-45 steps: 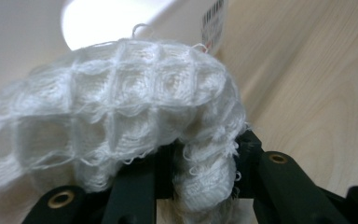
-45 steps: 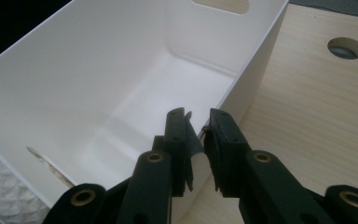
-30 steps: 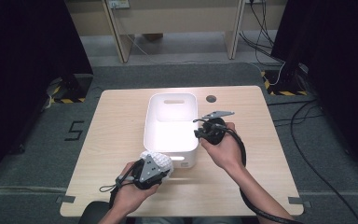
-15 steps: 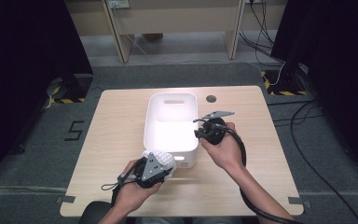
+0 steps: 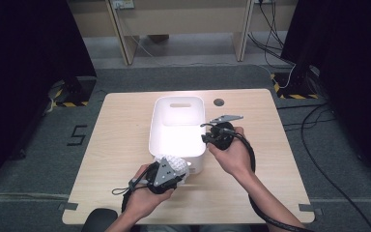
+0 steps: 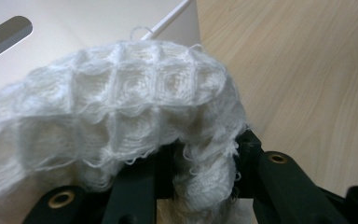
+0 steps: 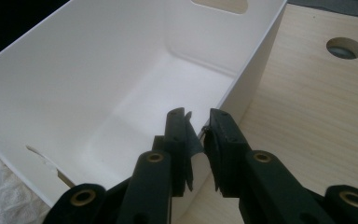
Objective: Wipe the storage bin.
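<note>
A white plastic bin [image 5: 160, 126] stands open and empty in the middle of the wooden table [image 5: 118, 140]. My left gripper [image 5: 171, 168] sits at the bin's near end, shut on a bunched white waffle-knit cloth [image 5: 175, 162]. In the left gripper view the cloth [image 6: 121, 107] drapes over my left gripper [image 6: 200, 156], with the bin's wall [image 6: 74, 28] right behind. My right gripper [image 5: 208, 137] is shut on the bin's right-hand wall; in the right gripper view its jaws [image 7: 196, 120] straddle that rim, above the bare bin floor [image 7: 158, 98].
A round cable hole [image 5: 218, 102] lies in the table beyond the bin, seen too as the hole [image 7: 344, 47] in the right gripper view. Bare wood spreads left and right of the bin. Cables and table legs sit on the grey floor behind.
The left gripper and its cloth have edged slightly toward the bin's near end. The right gripper has stayed on the bin wall.
</note>
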Motion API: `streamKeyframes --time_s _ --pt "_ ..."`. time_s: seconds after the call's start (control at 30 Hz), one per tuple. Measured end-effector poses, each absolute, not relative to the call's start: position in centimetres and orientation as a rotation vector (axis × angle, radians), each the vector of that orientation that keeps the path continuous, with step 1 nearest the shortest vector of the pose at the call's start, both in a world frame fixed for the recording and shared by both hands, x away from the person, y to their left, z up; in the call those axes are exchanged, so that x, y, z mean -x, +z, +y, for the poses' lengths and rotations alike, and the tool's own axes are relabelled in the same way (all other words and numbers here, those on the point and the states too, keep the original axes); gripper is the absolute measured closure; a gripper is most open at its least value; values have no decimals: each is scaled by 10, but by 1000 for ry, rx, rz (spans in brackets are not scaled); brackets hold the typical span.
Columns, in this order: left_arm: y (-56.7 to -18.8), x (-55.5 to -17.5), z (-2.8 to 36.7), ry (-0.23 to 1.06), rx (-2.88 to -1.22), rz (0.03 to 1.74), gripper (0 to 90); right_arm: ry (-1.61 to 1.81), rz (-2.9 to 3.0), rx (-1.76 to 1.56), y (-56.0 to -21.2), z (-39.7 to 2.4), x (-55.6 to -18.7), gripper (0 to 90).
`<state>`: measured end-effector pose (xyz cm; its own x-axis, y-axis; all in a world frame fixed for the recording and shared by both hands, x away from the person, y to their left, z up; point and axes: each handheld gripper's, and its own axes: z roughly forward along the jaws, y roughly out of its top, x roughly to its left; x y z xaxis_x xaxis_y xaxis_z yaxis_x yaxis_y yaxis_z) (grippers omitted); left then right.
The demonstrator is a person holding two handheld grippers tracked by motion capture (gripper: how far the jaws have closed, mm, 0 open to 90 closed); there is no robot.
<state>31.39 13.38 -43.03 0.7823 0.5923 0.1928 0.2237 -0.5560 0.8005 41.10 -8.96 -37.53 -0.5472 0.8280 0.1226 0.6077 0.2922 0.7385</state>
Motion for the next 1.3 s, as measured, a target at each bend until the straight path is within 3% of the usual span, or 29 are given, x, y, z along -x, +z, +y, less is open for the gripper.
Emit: streamKeyframes --time_s 1.3 --pt "-480 -319 131 576 -2286 612 682 1110 2283 -1308 -375 -89 -411 784"
